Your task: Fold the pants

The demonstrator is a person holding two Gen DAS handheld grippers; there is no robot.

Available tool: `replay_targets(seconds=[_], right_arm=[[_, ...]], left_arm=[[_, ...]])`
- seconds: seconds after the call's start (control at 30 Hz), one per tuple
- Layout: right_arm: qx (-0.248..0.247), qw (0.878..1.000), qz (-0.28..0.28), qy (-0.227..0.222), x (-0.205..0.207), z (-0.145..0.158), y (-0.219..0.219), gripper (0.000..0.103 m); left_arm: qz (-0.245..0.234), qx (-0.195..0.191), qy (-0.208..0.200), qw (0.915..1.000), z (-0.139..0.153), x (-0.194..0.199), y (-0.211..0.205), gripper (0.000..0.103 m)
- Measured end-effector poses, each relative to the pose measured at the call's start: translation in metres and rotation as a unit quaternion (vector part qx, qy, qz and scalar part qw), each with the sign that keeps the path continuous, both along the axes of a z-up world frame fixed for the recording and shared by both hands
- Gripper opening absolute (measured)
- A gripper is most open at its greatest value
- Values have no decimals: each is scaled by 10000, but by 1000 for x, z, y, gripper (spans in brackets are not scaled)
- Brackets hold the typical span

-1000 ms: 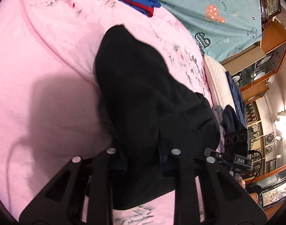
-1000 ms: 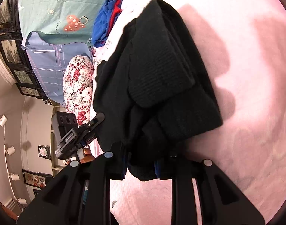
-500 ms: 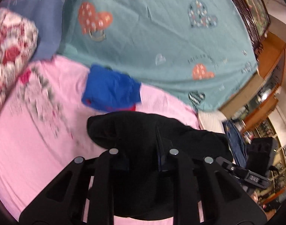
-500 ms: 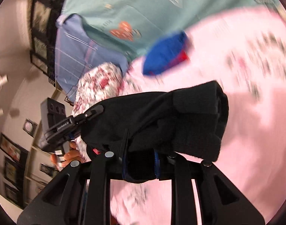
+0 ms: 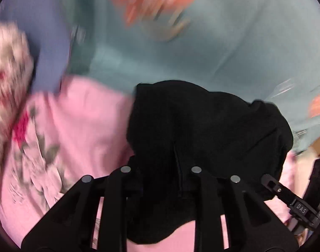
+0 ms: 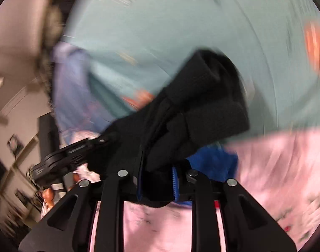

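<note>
I carry the folded black pants point(image 5: 204, 130) slung between both hand-held grippers: right hand-held gripper point(image 6: 156, 185) pinching them, left hand-held gripper point(image 5: 161, 180) loosening around cloth.

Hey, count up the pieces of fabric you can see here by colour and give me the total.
Black: 1, the folded pants, with both grippers on them
Blue: 1, the bundle behind them
Pink: 1, the floral sheet
Teal: 1, the heart-print cover
Lavender: 1, the cloth
Red and white: 1, the floral pillow
Total: 6
</note>
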State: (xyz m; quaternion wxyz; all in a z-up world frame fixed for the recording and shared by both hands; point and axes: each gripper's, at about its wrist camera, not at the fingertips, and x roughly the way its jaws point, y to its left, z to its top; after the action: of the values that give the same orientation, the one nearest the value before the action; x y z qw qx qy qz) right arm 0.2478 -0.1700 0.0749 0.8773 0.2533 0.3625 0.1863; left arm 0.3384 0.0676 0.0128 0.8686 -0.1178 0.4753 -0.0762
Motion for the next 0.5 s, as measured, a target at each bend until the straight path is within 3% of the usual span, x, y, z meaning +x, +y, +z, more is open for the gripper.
replay_targets(seconds=[0.07,0.1,0.13,0.17,0.2,0.23,0.27,0.4,0.5], right_arm=[[-119,9966,-9,815,26,-70,2,22],[-35,9953,-14,971,30,-97,3,24],[343,9960,5,826,30,-115,-1,27],[568,9961,-12,677,29,-121,-4,27],[656,9957,11,650,31,-124,-6,27],[672,9955,55,667,35,-124,-7,27],[636,9955,80,702,37,-124,-7,27],[497,9952,35,847,31,-118,-5,29],[414,9944,-16,977,19,-106,-4,45]], left_arm=[[145,-234,-427,9987,-18,-7,13,39],[139,-235,-527,9982,-19,-8,16,47],[167,-313,-528,9980,-19,-8,21,52],[185,-399,-538,9976,-19,-7,24,54],[237,-411,-559,9973,-19,-8,27,65],[359,-280,-538,9975,-20,-9,28,86],[559,-82,-517,9971,-20,-13,29,92],[597,-177,-452,9970,-8,-35,36,94],[602,-84,-530,9967,16,-67,45,94]])
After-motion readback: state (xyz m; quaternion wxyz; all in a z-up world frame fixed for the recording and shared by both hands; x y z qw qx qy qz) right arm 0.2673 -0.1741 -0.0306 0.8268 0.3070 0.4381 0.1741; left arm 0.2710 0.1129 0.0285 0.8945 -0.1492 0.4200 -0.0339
